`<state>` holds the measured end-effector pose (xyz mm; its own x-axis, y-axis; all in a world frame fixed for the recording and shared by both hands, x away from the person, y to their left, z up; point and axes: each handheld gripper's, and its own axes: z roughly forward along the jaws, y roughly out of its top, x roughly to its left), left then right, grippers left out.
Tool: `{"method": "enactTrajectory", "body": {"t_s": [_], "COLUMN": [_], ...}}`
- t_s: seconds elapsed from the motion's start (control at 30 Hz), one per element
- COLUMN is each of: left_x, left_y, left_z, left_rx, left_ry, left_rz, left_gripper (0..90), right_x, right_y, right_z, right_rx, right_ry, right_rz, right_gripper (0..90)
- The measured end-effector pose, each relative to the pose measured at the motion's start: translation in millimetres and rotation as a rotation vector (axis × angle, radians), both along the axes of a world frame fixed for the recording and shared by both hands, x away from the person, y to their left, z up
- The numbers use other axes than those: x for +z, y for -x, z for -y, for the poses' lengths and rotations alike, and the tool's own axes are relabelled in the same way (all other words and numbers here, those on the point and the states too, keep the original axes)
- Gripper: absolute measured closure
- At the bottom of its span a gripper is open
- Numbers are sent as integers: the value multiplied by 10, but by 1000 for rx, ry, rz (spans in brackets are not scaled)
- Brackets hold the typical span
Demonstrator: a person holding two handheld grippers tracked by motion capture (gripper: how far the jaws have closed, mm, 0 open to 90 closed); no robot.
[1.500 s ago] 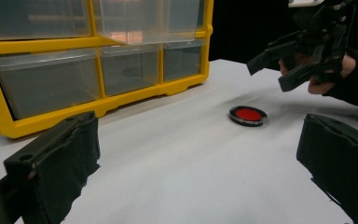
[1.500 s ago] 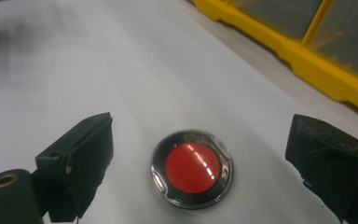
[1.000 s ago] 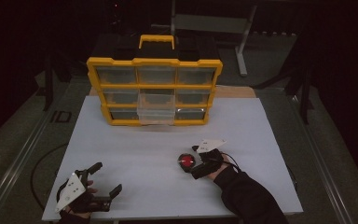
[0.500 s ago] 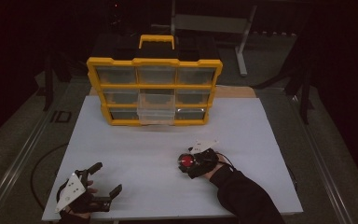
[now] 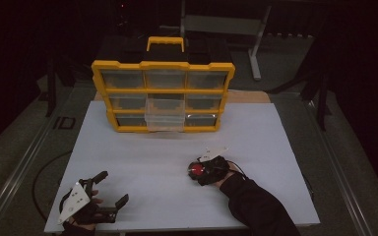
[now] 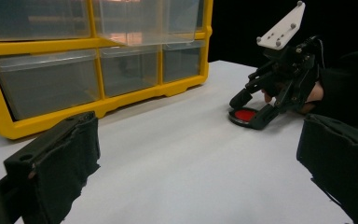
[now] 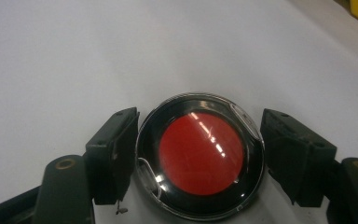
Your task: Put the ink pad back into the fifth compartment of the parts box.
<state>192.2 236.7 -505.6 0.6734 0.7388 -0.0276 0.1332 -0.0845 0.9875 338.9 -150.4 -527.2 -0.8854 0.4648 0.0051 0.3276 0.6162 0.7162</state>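
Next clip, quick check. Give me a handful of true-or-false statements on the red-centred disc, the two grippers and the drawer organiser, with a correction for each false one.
1. The right gripper has its jaws on either side of the red-centred disc. True.
2. The disc sits inside a drawer. False: it lies on the white table.
3. The left gripper stands open with nothing between its jaws. True.
4. The yellow organiser lies flat on its back. False: it stands upright, handle on top.
5. One middle drawer is pulled out. True.
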Motion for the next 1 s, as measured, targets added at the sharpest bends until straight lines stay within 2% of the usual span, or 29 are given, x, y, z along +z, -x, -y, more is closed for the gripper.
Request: {"method": "enactTrajectory", "body": {"t_s": [0.23, 0.6, 0.67, 1.0], "left_x": [-1, -3, -5, -4], "left_y": [1, -2, -6, -4], "left_z": [5, 1, 0, 4], "left_rx": [0, 2, 1, 2], "left_ry": [1, 3, 1, 0], "left_rz": [-1, 0, -1, -2], "left_gripper": [0, 0, 0, 0], "right_x": [2, 32, 61, 242], "right_y": [1, -25, -18, -6], "right_z": [-7, 19, 48, 145], "right_rx": [-15, 0, -5, -5], "right_ry": [1, -1, 12, 9], "right_rz": [-7, -32, -23, -13], "right_gripper": [302, 303, 303, 303]}}
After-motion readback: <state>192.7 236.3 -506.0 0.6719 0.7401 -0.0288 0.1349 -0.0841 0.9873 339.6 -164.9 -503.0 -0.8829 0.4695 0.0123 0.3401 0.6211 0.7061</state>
